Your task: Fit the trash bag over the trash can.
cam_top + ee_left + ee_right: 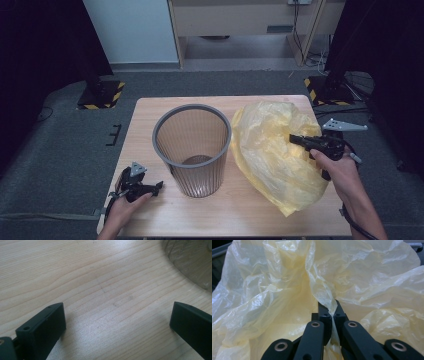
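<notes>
the bin (192,149) stands upright on the table (150,110), about mid-table. just right of the bin, touching its side, lies the plastic bag (272,150), spread toward the table's right edge. the right gripper (296,139) sits on the bag's right part, right of the bin. the left gripper (159,187) rests on the tabletop left of the bin and nearer the person, apart from it.

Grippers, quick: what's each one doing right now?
Left gripper: open, holding nothing, above the table.
Right gripper: closed on the yellow plastic bag.
</notes>
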`<state>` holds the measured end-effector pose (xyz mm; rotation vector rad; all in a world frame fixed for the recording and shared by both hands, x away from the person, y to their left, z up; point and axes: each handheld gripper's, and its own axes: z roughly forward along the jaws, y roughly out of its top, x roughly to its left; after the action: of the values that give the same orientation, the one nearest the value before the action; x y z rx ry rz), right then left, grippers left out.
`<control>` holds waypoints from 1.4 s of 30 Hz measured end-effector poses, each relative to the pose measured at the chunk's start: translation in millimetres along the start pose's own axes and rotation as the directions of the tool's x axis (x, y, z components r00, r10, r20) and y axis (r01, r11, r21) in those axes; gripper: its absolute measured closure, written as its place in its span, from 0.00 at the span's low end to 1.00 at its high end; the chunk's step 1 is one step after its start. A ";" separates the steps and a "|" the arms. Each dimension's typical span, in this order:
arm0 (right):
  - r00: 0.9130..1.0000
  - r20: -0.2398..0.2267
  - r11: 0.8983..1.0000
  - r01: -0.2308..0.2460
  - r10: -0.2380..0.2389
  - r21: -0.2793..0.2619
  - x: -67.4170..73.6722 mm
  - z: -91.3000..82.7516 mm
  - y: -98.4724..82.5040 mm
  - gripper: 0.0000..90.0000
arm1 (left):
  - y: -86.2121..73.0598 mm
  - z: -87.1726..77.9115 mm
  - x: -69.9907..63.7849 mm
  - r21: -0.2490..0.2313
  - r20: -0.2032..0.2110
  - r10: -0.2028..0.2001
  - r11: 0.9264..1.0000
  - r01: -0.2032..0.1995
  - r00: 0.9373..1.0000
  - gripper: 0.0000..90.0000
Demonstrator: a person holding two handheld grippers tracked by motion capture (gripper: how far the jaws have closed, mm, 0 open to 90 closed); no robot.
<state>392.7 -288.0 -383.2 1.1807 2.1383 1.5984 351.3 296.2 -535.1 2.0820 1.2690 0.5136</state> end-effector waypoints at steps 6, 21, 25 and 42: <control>1.000 -0.016 0.999 0.001 -0.001 -0.039 6.8 -14.6 5.5 1.00 | 0.0 0.0 -0.1 0.000 0.000 -0.001 1.000 0.001 1.000 0.00; 0.999 -0.030 0.997 0.017 -0.019 -0.081 15.4 -39.6 18.3 1.00 | 0.1 -0.1 -0.1 0.001 -0.001 0.000 1.000 0.000 1.000 0.00; 0.999 -0.035 0.996 0.025 -0.028 -0.089 20.1 -42.9 23.6 1.00 | 0.1 -0.1 -0.1 0.001 -0.001 0.000 1.000 0.000 1.000 0.00; 0.994 -0.078 0.994 0.071 -0.078 -0.088 46.5 -29.1 54.4 1.00 | 0.1 0.0 -0.1 0.001 -0.001 0.000 1.000 0.000 1.000 0.00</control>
<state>370.2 -271.0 -311.2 1.0143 2.1131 1.7140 351.3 296.1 -535.0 2.0831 1.2704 0.5143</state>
